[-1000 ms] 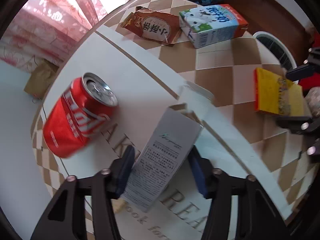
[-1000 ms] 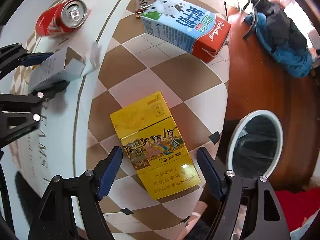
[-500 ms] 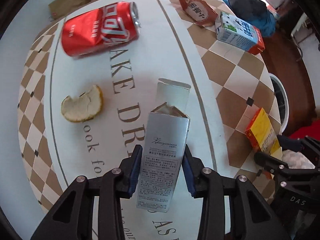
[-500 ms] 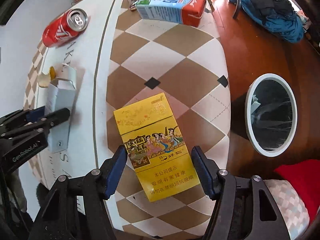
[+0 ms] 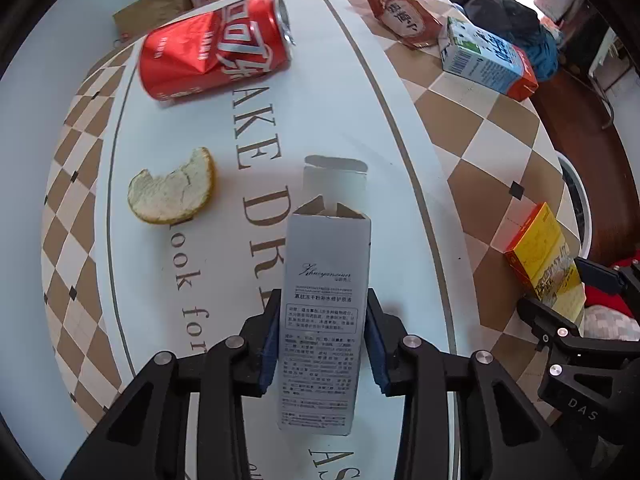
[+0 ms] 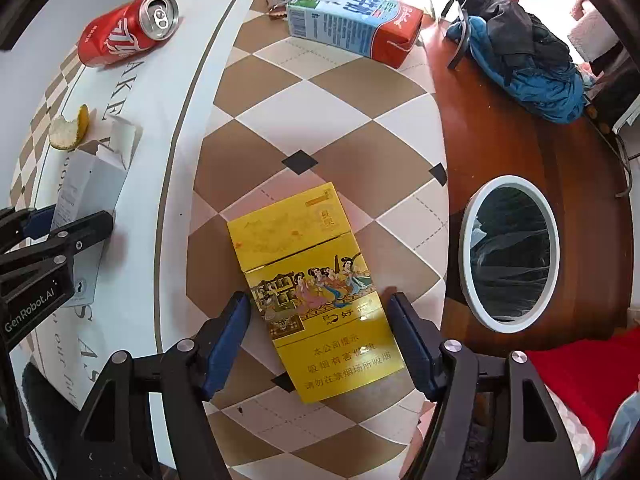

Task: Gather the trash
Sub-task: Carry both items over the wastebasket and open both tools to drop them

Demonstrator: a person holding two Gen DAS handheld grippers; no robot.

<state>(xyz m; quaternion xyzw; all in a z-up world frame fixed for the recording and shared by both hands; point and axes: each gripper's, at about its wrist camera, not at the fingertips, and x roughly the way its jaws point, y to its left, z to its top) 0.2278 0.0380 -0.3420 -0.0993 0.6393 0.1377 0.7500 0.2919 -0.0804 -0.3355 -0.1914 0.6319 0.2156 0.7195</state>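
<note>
- Since a second ago my left tongs (image 5: 323,350) have closed in on the grey box (image 5: 326,304): both pads now press its sides, where earlier they stood wide of it.
- My right tongs (image 6: 320,340) have come closer around the yellow pack (image 6: 316,292), but the jaws are open, with a gap on each side; nothing is gripped there.
- Both box and pack seem to lie on the table (image 6: 348,96), the pack near the edge beside the bin (image 6: 510,254).
- Nothing visible has gone into the bin yet, I'd judge; its liner looks empty, though I can't see the bottom well.
- Left to collect: can (image 5: 216,46), peel (image 5: 172,192), carton (image 6: 352,22), wrapper (image 5: 400,14).
- So I'm early on: one grasp made, one about to be.
</note>
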